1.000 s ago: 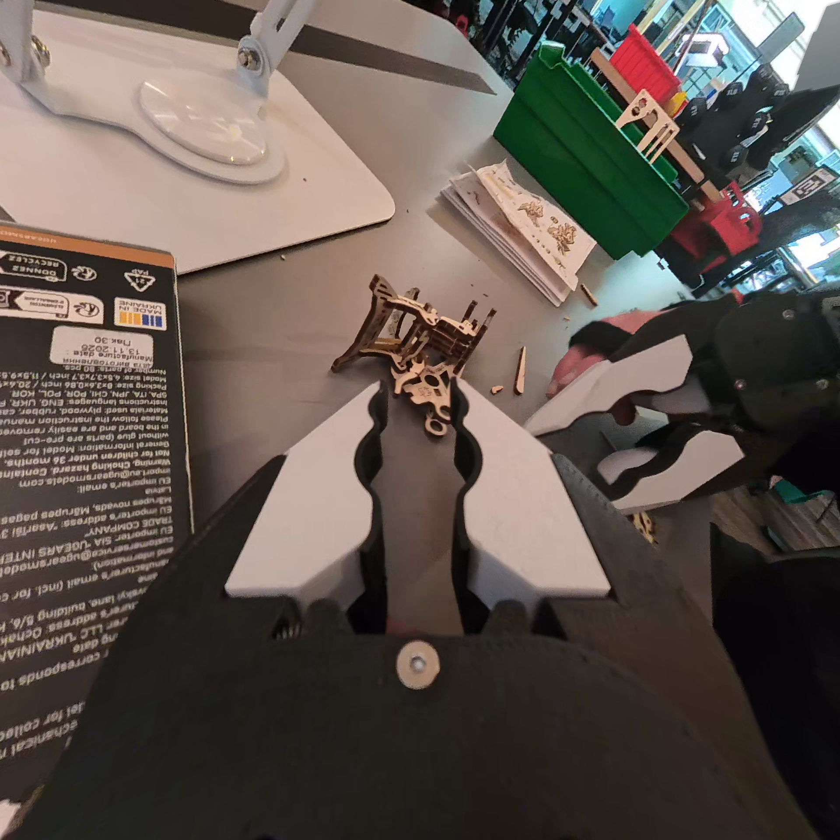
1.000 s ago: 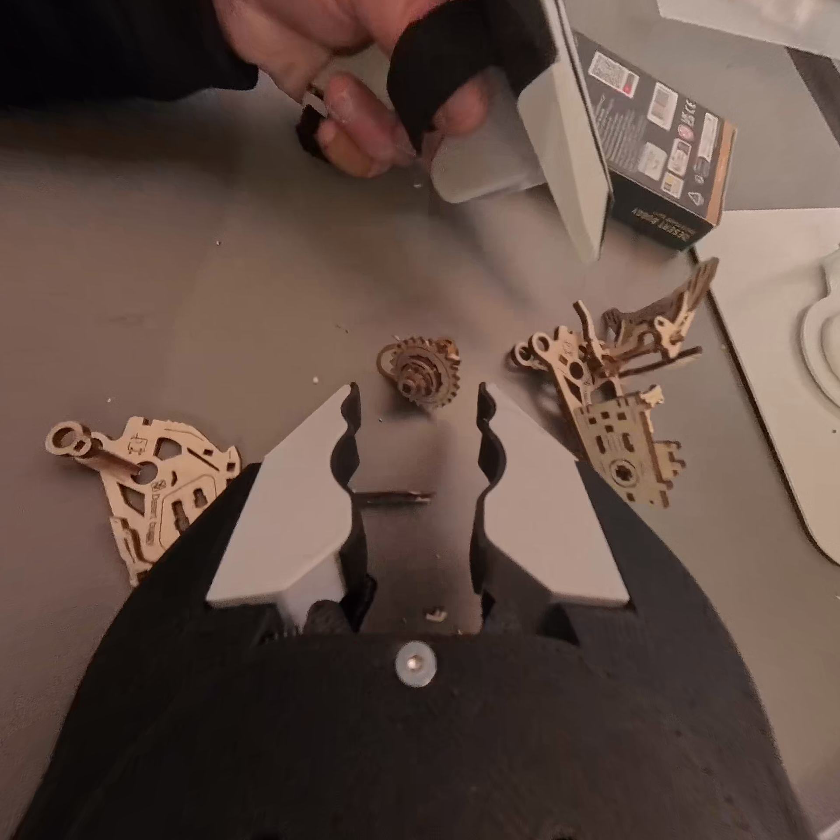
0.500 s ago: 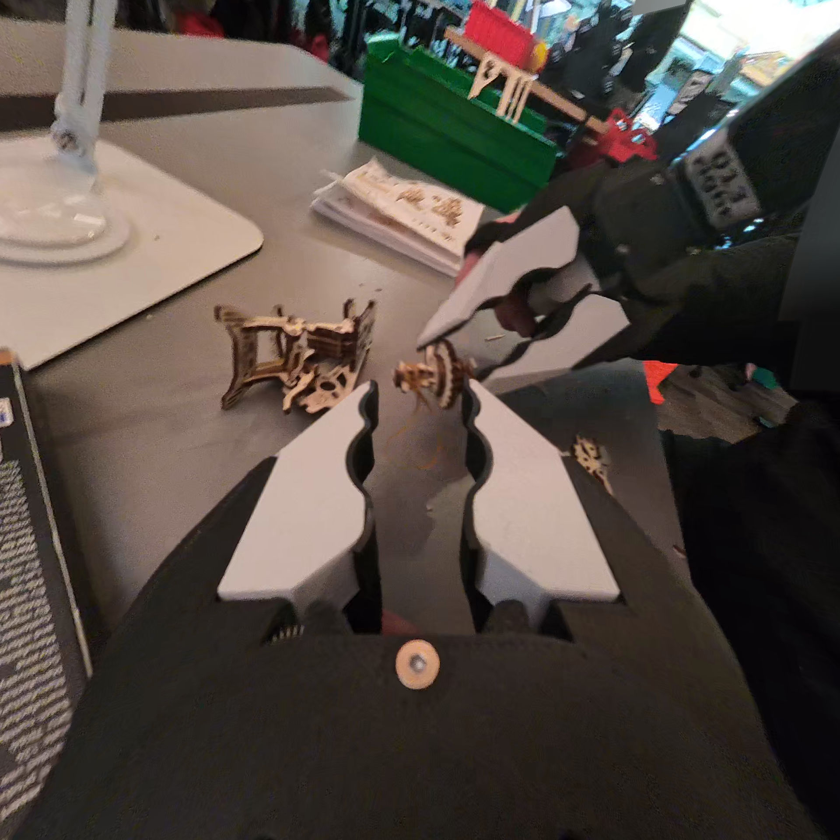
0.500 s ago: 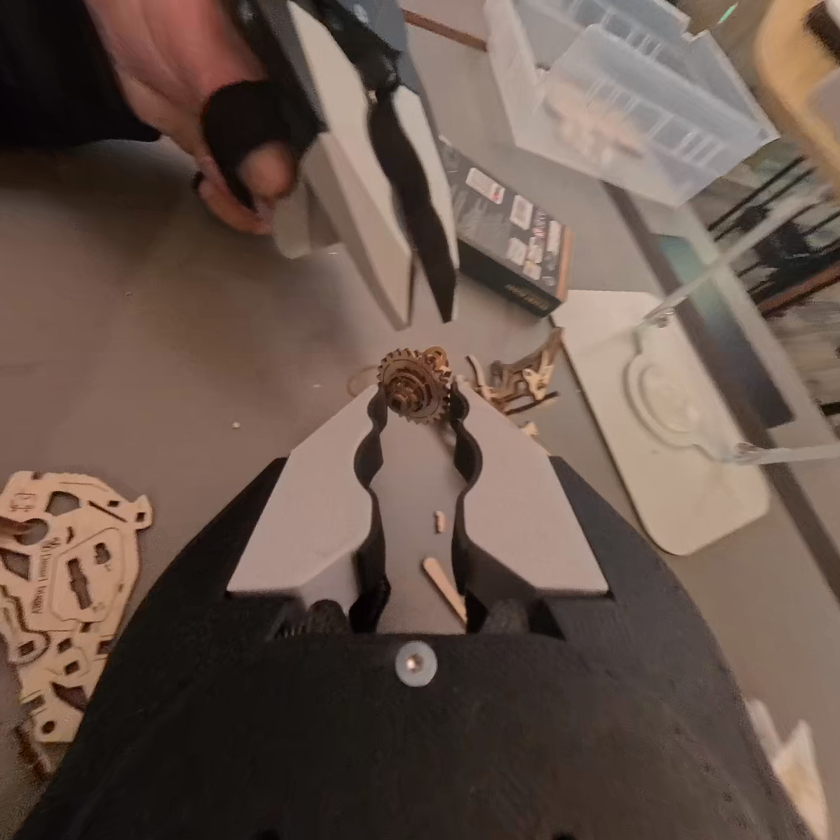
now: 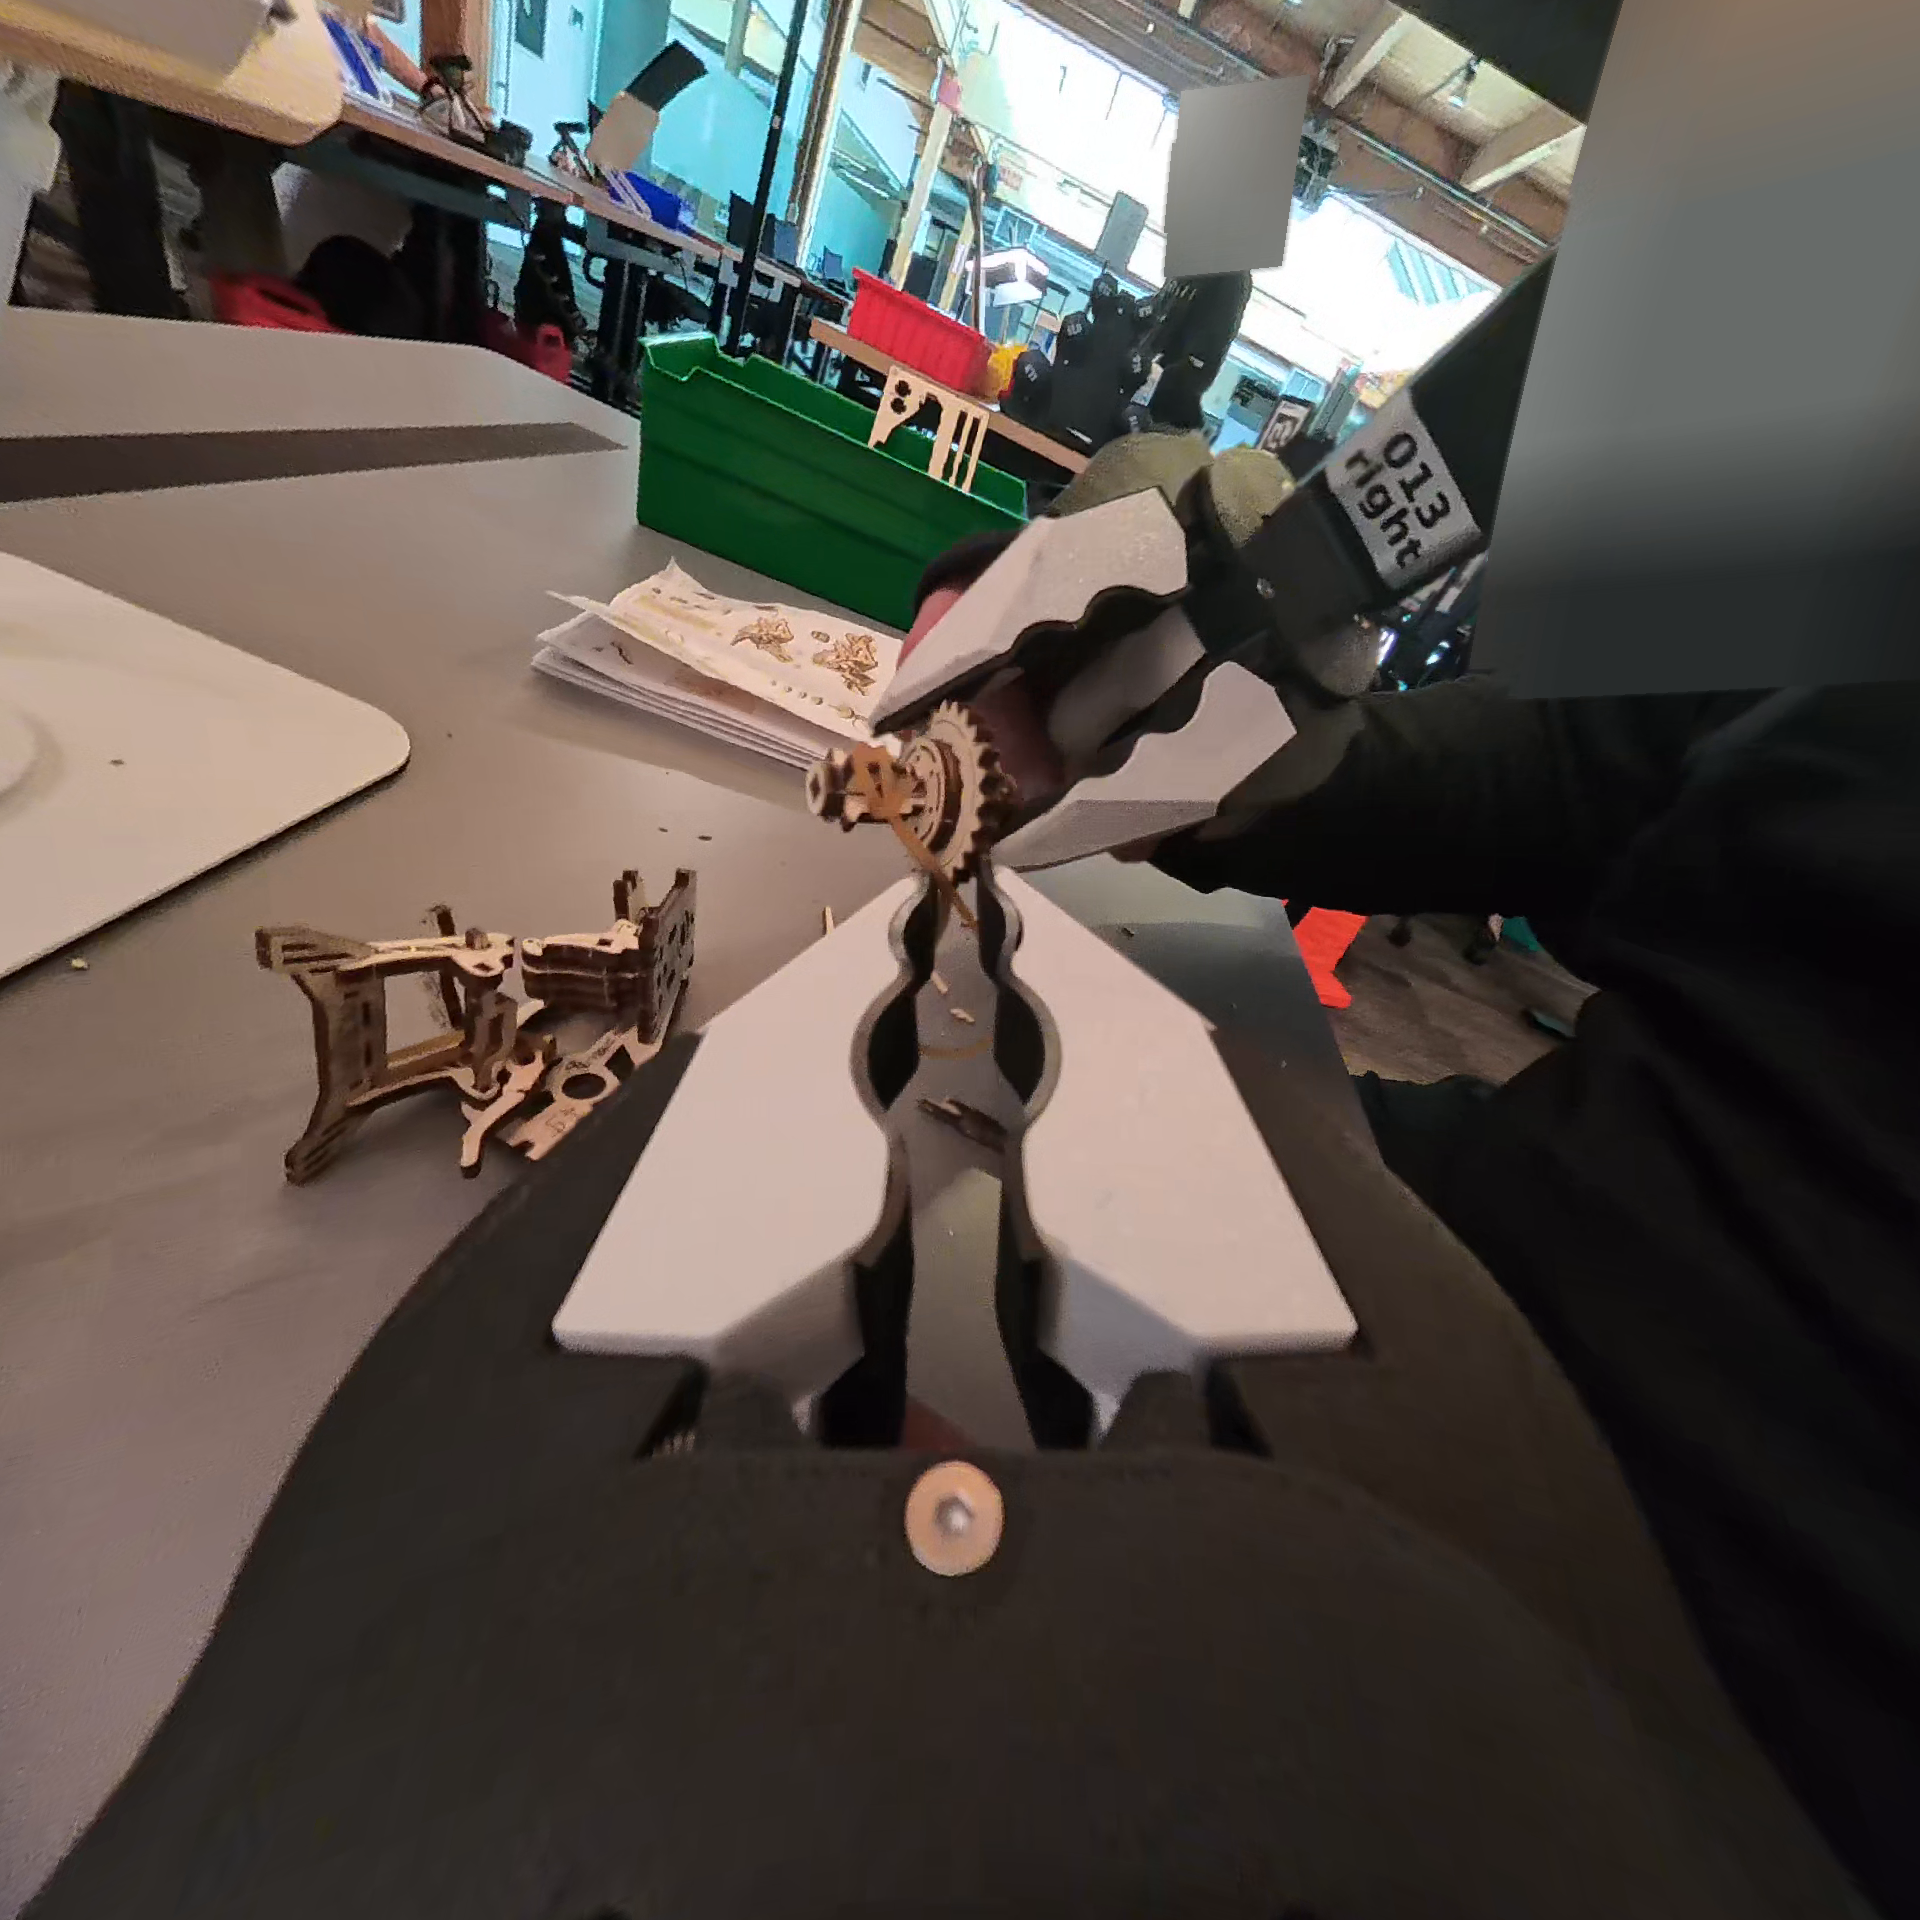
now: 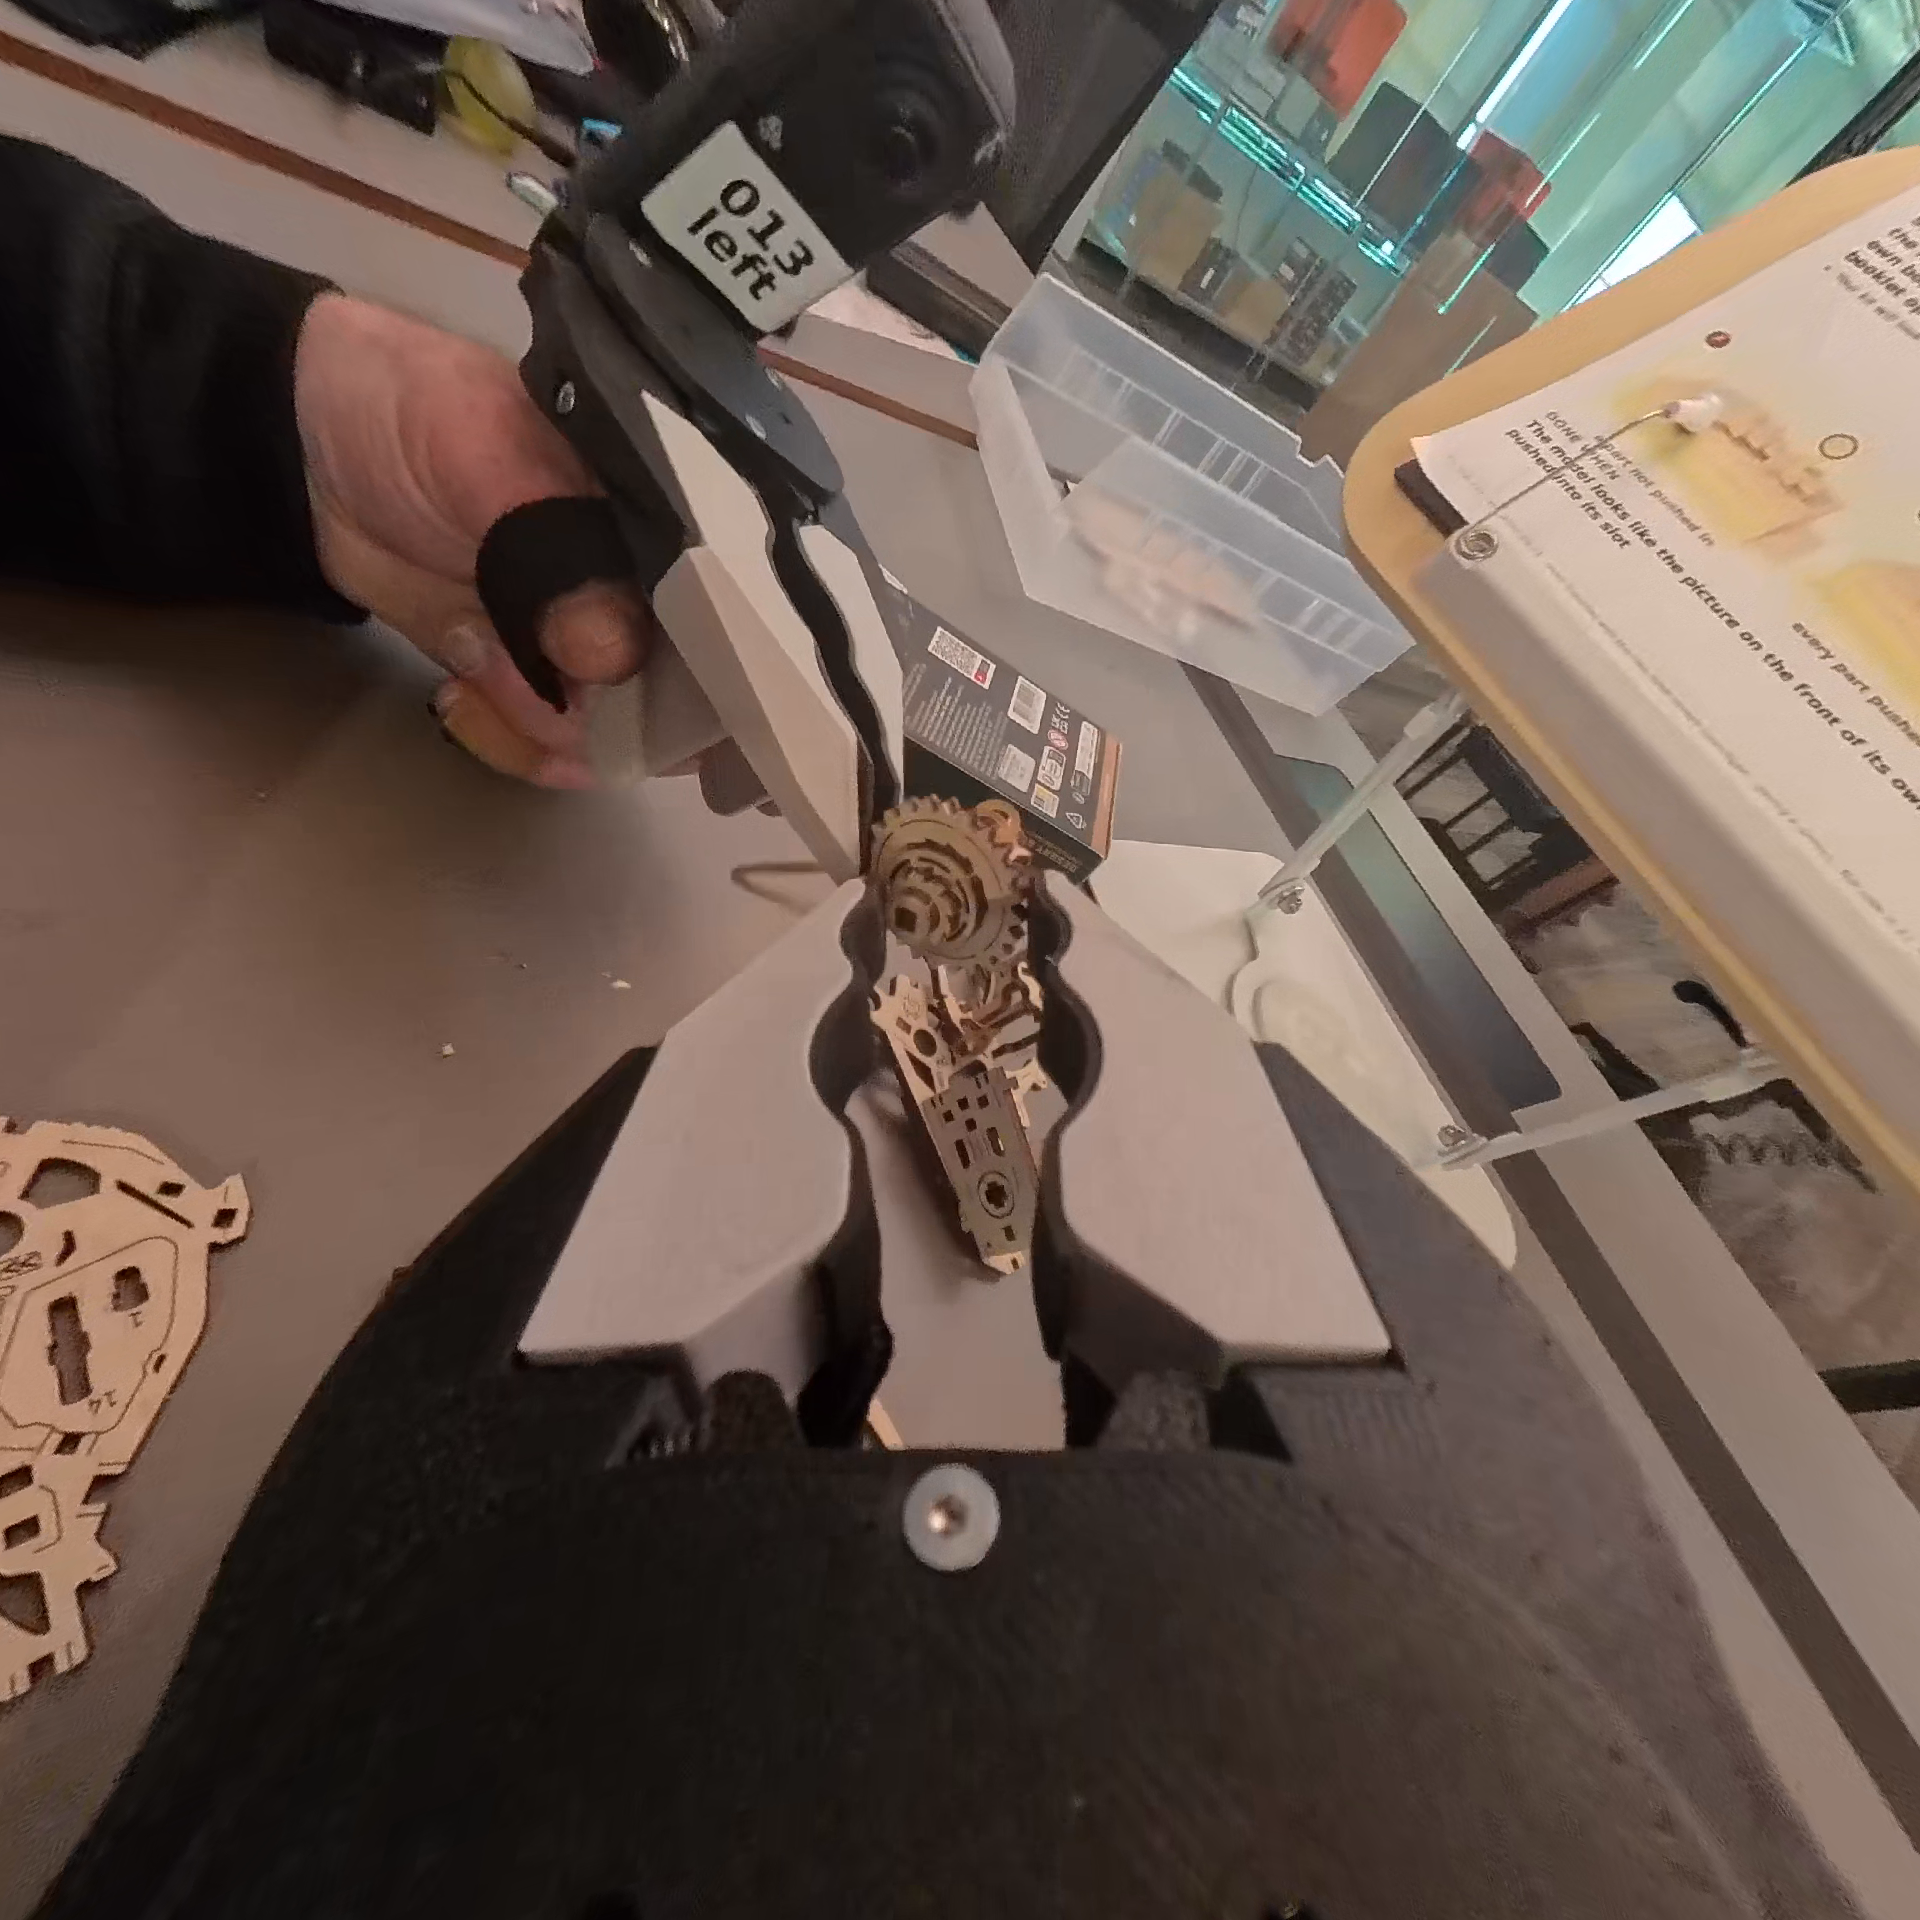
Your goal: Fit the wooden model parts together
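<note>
My right gripper (image 6: 956, 904) is shut on a small wooden gear assembly (image 6: 940, 894) and holds it up off the grey table (image 6: 312, 935). The left wrist view shows the same grasp (image 5: 945, 790) on the gears (image 5: 930, 779). My left gripper (image 5: 951, 894) sits just under the gears, its fingers almost together. A thin tan band (image 5: 940, 883) runs taut from the gears down between its tips and stops at a pad. In the right wrist view the left gripper (image 6: 868, 821) looks shut beside the gear's rim. A wooden frame assembly (image 5: 478, 1029) lies on the table.
A flat wooden cut-out part (image 6: 94, 1299) lies at the left. A black box (image 6: 1008, 748), a white base plate (image 5: 156, 727), a booklet (image 5: 727, 665), a green bin (image 5: 790, 468), a clear plastic organiser (image 6: 1174, 520) and an instruction stand (image 6: 1714, 520) surround the work area. The grippers are tip to tip, or close to it.
My right gripper closed on the gear assembly and lifted it off the table. My left gripper moved from the frame assembly to the gears and closed from wide open to nearly together around the band.
</note>
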Motion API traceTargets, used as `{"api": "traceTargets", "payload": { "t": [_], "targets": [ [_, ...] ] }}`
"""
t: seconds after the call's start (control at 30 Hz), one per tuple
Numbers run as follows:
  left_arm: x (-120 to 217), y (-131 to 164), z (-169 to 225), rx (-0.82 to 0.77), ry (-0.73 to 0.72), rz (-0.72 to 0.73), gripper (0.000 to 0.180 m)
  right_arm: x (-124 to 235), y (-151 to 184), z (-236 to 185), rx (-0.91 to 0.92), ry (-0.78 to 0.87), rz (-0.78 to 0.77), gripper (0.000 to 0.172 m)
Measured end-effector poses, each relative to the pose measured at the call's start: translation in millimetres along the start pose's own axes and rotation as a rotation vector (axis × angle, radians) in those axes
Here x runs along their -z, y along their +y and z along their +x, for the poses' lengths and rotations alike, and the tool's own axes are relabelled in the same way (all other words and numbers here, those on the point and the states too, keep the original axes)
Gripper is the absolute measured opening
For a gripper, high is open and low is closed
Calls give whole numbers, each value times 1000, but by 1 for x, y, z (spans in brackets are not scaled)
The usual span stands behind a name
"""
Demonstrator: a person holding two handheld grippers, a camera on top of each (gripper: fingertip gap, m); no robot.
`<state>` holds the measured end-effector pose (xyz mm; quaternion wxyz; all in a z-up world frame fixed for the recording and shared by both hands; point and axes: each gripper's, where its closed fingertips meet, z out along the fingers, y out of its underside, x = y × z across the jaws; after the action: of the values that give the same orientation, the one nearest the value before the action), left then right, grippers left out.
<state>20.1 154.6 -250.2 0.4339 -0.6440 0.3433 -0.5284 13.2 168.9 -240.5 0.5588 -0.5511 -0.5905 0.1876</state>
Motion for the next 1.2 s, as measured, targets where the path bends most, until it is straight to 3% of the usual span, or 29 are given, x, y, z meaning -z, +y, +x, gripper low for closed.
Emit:
{"api": "traceTargets", "payload": {
  "t": [0.3, 0.6, 0.77, 1.07, 1.2],
  "targets": [
    [10, -21, 5, 23, 37, 118, 0, 10, -16, 10, -243, -62, 150, 24],
    [2, -12, 22, -103, 61, 13, 0, 18, -9, 25, -296, -10, 146, 23],
    [11, -6, 19, -95, 53, -35, 0, 21, -1, 29, -256, -15, 88, 23],
    [16, 20, -17, 44, -84, -176, 0, -15, 27, 3, -451, -346, -199, 24],
    [18, 24, -29, -44, -181, -216, 1, -25, 35, 1, -457, -408, -295, 24]
  ]
}}
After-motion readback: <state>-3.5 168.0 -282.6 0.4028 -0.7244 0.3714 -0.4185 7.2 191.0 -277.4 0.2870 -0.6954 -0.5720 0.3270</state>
